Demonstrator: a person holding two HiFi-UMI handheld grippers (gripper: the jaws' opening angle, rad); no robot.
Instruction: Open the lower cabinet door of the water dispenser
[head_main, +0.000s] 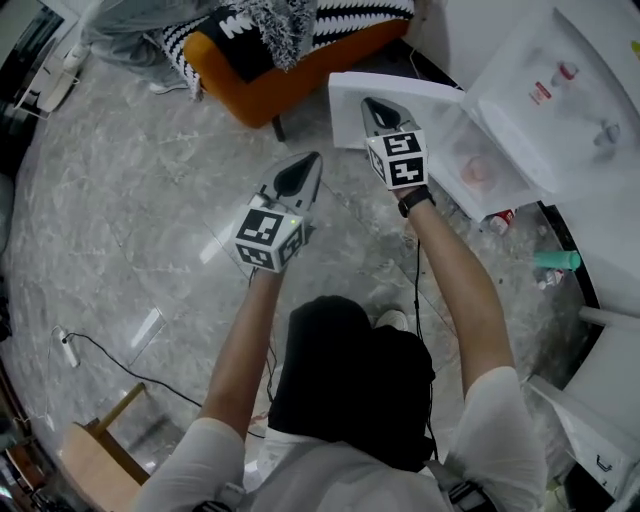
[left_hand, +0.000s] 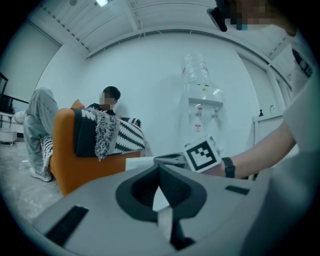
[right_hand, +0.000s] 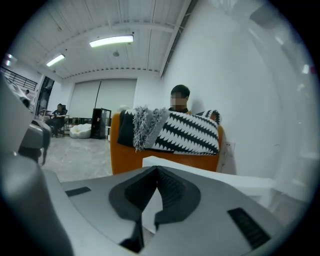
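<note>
1. Stands at the upper right of the head view, against the wall: a white water dispenser (head_main: 560, 110), seen from above. In the left gripper view, shows upright with a clear bottle (left_hand: 196, 70) on top and taps below it.
2. Is already swung wide open: the lower cabinet door (head_main: 345, 115), a plain flat white panel. Juts out from the dispenser's base over the marble floor (head_main: 150, 220) toward the orange armchair (head_main: 270, 85). Leaves the compartment behind it bare to view, pale inside, with something pinkish too blurred to name.
3. Points at that door with the right hand-held gripper (head_main: 372, 104), tips lying over the panel in the head view. From its own camera, shows the door's top edge (right_hand: 215, 177) running just beyond the tips (right_hand: 157, 169); cannot tell whether tip and panel touch.
4. Clenched, that right hand-held gripper: jaws pressed tip to tip, nothing caught between them.
5. Hangs lower left of the door, clearly apart from it, over the floor: the left hand-held gripper (head_main: 312, 158). Aims toward the panel's free end (left_hand: 142, 161). Likewise clenched and empty (left_hand: 160, 167).
</note>
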